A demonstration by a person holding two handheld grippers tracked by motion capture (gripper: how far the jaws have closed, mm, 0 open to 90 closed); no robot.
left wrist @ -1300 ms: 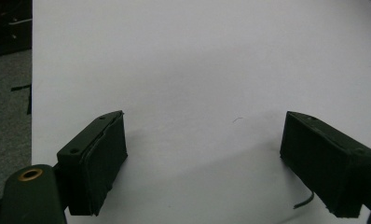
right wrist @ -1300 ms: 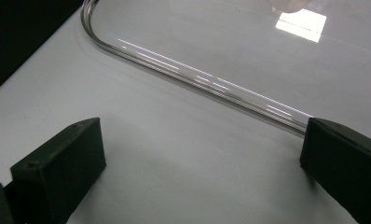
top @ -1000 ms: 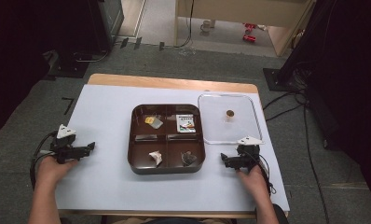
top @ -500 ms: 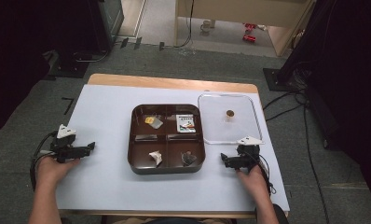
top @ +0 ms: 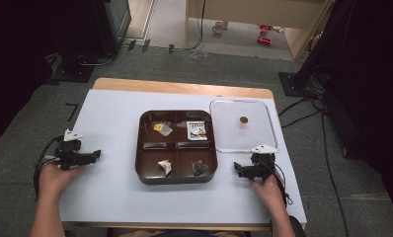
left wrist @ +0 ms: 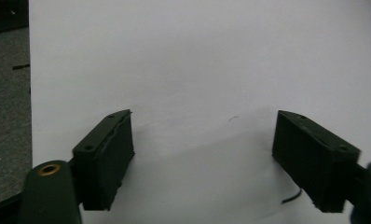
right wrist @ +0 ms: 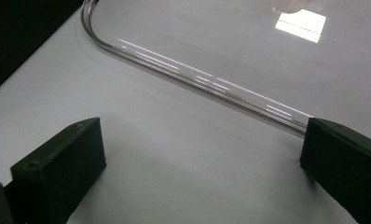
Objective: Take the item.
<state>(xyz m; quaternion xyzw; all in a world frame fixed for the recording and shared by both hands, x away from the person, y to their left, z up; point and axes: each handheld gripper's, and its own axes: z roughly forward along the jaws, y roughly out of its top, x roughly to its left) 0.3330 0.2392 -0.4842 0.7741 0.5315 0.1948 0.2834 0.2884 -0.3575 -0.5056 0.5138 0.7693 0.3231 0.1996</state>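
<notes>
A brown four-compartment tray (top: 138, 148) sits mid-table. It holds a yellow wrapped piece (top: 161, 128), a printed packet (top: 198, 131), a white piece (top: 165, 166) and a dark grey piece (top: 200, 168), one per compartment. A clear lid (top: 256, 136) with a small brown knob (top: 243, 120) lies flat to the tray's right. My left gripper (top: 93, 155) rests on the table left of the tray, open and empty (left wrist: 211, 163). My right gripper (top: 237, 170) rests by the tray's front right corner, open and empty (right wrist: 202, 172), with the lid's rim (right wrist: 197, 77) just ahead of its jaws.
A white sheet (top: 110, 118) covers the wooden table, with bare surface left of the tray and along the front. Grey carpet, cables and dark equipment surround the table.
</notes>
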